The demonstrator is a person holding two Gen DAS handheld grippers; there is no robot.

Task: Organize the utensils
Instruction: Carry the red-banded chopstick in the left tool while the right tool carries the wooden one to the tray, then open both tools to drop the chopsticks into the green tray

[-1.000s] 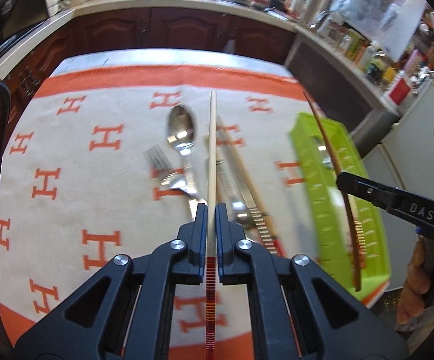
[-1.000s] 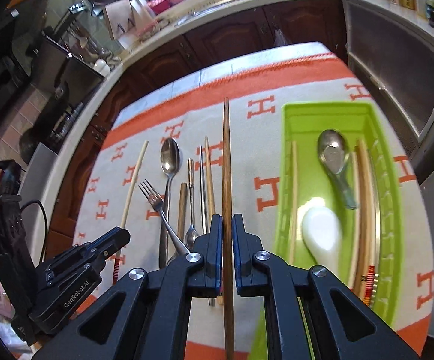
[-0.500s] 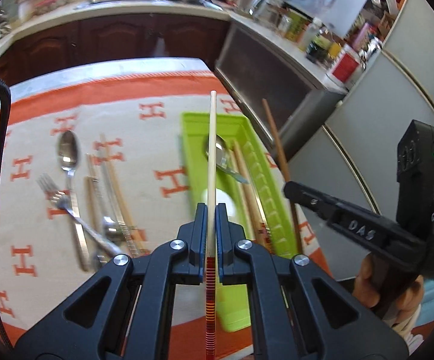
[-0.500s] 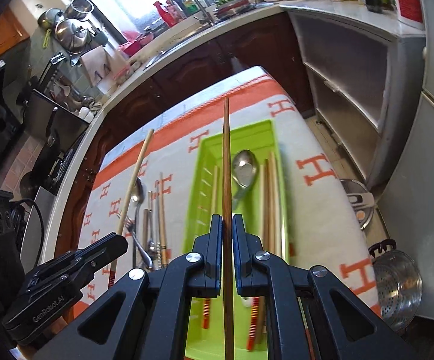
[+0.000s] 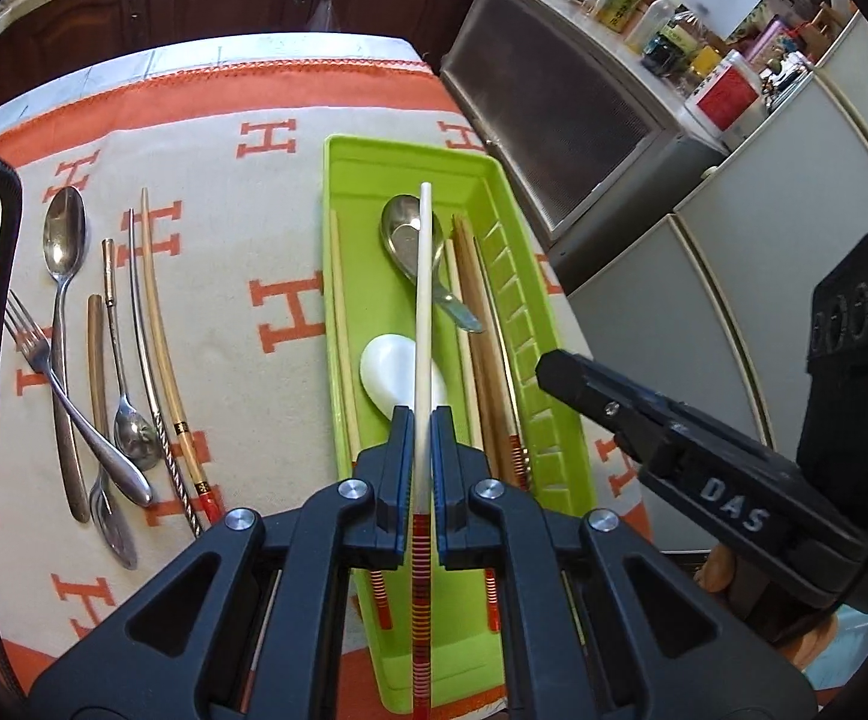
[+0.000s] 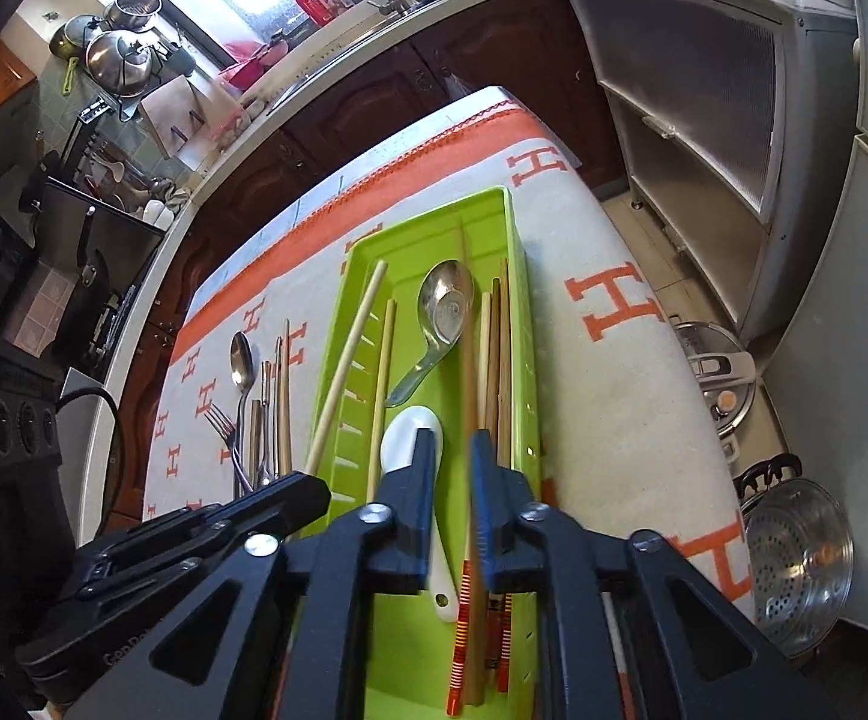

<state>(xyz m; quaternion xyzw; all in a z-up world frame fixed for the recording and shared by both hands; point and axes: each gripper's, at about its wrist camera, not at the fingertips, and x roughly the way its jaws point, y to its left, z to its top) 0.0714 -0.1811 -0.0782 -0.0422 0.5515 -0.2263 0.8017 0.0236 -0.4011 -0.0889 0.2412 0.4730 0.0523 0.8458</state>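
A lime-green tray [image 5: 518,324] lies on the orange-and-cream cloth and holds a metal spoon [image 5: 404,234], a white ceramic spoon [image 5: 386,372] and several chopsticks. My left gripper [image 5: 423,420] is shut on a pale chopstick [image 5: 425,300] with a red-striped end, held lengthwise above the tray. My right gripper [image 6: 453,444] hovers over the tray's near end with its jaws opening. The brown chopstick [image 6: 469,360] runs between the jaws, close to the right pad, and slants down into the tray [image 6: 494,204]. The left gripper [image 6: 308,489] shows at lower left, the right one [image 5: 560,372] at right.
Loose on the cloth left of the tray lie a spoon [image 5: 63,234], a fork [image 5: 32,336], a small spoon and several chopsticks [image 5: 158,324]. The table edge runs just right of the tray. A steamer pot [image 6: 800,564] and a cooker lid [image 6: 716,372] sit on the floor.
Both grippers have moved right from over the loose utensils to over the green tray. The right jaws have parted and the brown chopstick now slants down into the tray.
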